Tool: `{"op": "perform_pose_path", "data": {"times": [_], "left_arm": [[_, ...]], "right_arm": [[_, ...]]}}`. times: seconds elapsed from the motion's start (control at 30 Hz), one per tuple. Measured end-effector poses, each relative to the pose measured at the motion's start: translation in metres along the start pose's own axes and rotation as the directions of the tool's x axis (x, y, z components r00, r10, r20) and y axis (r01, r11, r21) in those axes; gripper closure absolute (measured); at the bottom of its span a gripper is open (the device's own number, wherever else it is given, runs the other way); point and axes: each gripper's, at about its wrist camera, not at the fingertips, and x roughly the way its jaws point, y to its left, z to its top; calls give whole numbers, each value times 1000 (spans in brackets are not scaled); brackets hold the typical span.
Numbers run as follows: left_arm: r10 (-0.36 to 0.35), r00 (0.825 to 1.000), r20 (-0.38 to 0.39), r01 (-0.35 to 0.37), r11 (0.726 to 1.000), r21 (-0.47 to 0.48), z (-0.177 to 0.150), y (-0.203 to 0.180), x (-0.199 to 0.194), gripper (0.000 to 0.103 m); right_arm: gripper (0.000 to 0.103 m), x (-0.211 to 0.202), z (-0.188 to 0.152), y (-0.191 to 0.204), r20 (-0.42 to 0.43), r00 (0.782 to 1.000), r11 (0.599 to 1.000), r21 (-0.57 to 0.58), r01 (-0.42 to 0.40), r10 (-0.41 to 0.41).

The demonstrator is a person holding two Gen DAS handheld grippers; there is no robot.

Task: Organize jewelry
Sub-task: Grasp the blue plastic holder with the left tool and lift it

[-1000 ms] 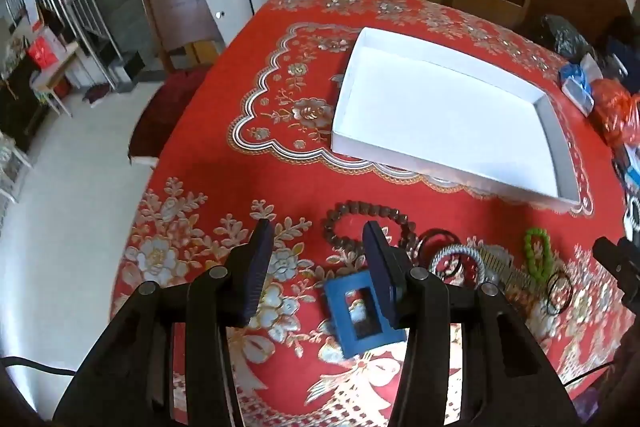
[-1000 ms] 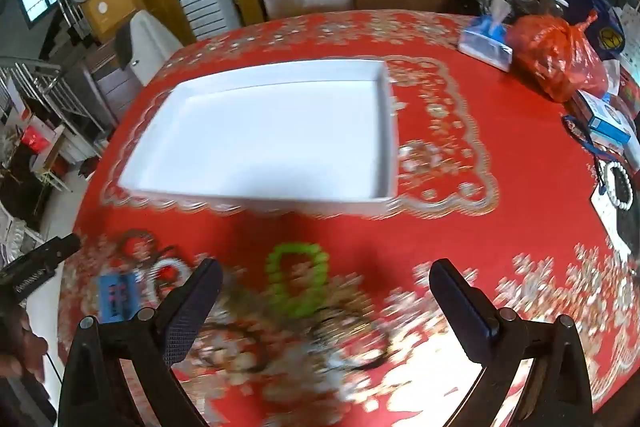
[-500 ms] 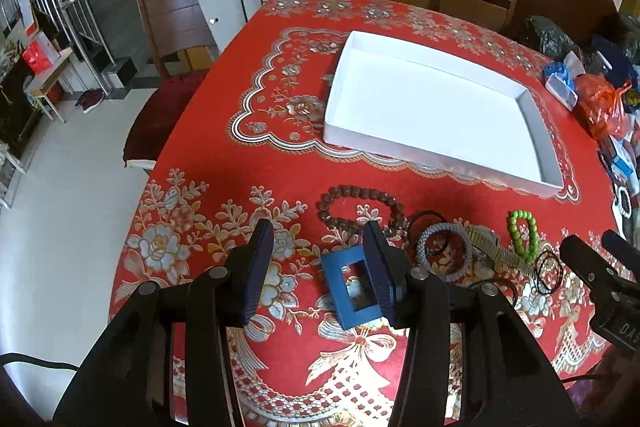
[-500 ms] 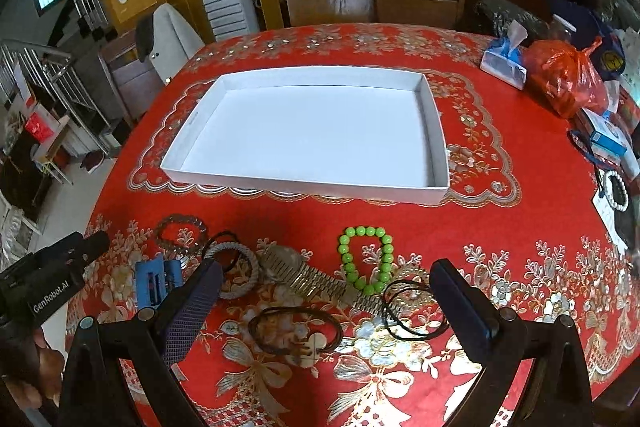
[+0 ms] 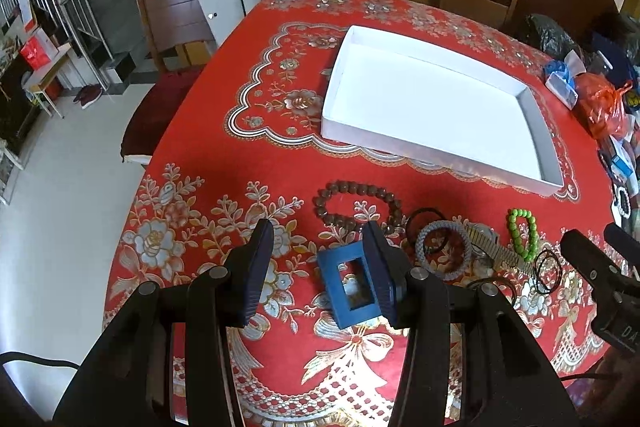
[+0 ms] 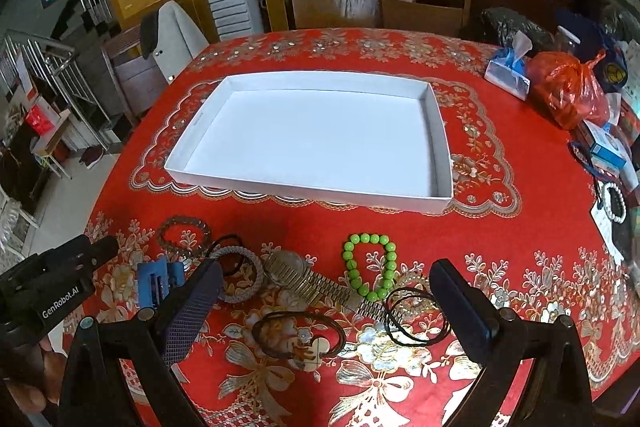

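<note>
While the left gripper (image 5: 318,269) hangs over the near-left of the red floral tablecloth (image 6: 520,239) with jaws apart, grasping nothing, a blue rectangular frame (image 5: 350,291) lies just beside its right finger. Further right, a brown bead bracelet (image 6: 184,229), grey woven bangle (image 6: 242,275), metal-band watch (image 6: 304,277) and green bead bracelet (image 6: 370,263) lie near the white tray (image 6: 304,187). Over them, the right gripper (image 6: 326,301) stands released, wide.

"GenRobot.AI" — white print on left gripper (image 6: 52,291).
</note>
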Motion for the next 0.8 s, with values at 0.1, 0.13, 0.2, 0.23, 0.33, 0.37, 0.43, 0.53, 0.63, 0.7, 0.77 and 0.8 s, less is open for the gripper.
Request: {"op": "perform_pose_path", "data": {"times": [0.1, 0.13, 0.2, 0.23, 0.33, 0.37, 0.43, 0.53, 0.63, 0.7, 0.77, 0.8], "left_arm": [[-1, 1000, -1, 1, 1000, 3, 0, -1, 0, 57], [-1, 1000, -1, 1, 1000, 0, -1, -1, 0, 57], [-2, 1000, -3, 2, 1000, -2, -1, -1, 0, 57], [-2, 1000, -3, 2, 1000, -2, -1, -1, 0, 57], [4, 1000, -1, -4, 1000, -3, -2, -1, -1, 57], [2, 1000, -2, -2, 1000, -4, -2, -1, -1, 57], [3, 1000, -5, -3, 1000, -5, -3, -1, -1, 57], [3, 1000, 2, -3, 1000, -4, -3, -1, -1, 57], [6, 1000, -14, -6, 1000, 4, -2, -3, 2, 57], [8, 1000, -17, -8, 1000, 6, -2, -2, 3, 57], [7, 1000, -22, -7, 1000, 2, -2, 0, 4, 57], [8, 1000, -28, -8, 1000, -3, -2, 3, 5, 57]], "right_arm": [[0, 0, 0, 1, 1, 1000, 1000, -6, -1, 1], [0, -1, 0, 1, 1, 1000, 1000, -5, -4, 4], [0, -1, 0, 1, 3, 1000, 1000, -3, -9, 9], [0, -1, 1, 1, 3, 1000, 1000, -4, -9, 9], [0, 0, 0, 1, -3, 1000, 1000, -7, -5, 5], [0, 1, -1, 1, -8, 1000, 1000, -5, -9, 9], [0, 2, -1, 1, -16, 1000, 1000, -6, -16, 16], [0, 0, -2, 3, -5, 1000, 1000, -18, -25, 25], [0, 1, -1, 5, -12, 999, 999, -29, -33, 33], [0, 0, 0, 4, -3, 1000, 999, -28, -31, 31], [0, 1, 0, 4, -4, 999, 999, -25, -39, 39], [0, 1, 0, 3, -6, 999, 999, -24, -43, 43]]}}
